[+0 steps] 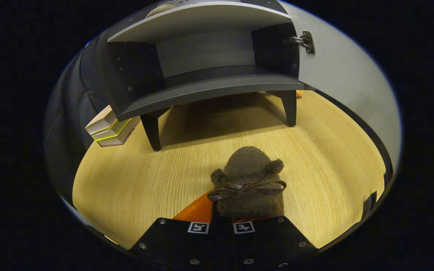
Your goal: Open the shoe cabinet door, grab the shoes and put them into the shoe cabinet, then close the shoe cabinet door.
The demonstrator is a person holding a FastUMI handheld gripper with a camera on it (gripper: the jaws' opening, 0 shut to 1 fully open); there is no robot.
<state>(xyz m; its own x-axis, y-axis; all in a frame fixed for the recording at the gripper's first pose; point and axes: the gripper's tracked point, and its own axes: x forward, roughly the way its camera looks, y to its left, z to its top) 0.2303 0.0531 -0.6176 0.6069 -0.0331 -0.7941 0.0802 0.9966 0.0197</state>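
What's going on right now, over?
Hand-held gripper shut on brown shoe, above the floor. Shoe cabinet ahead, door open, shelf bare. Books off to its side, path clear.

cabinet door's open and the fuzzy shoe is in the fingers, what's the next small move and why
Probably lift the shoe and carry it forward toward the open shoe cabinet. The hand-held gripper looks closed on the shoe's heel end, the door is swung wide to the side, and the compartment ahead looks bare. The shelf sits raised on legs above the wooden floor, so the shoe needs height first.
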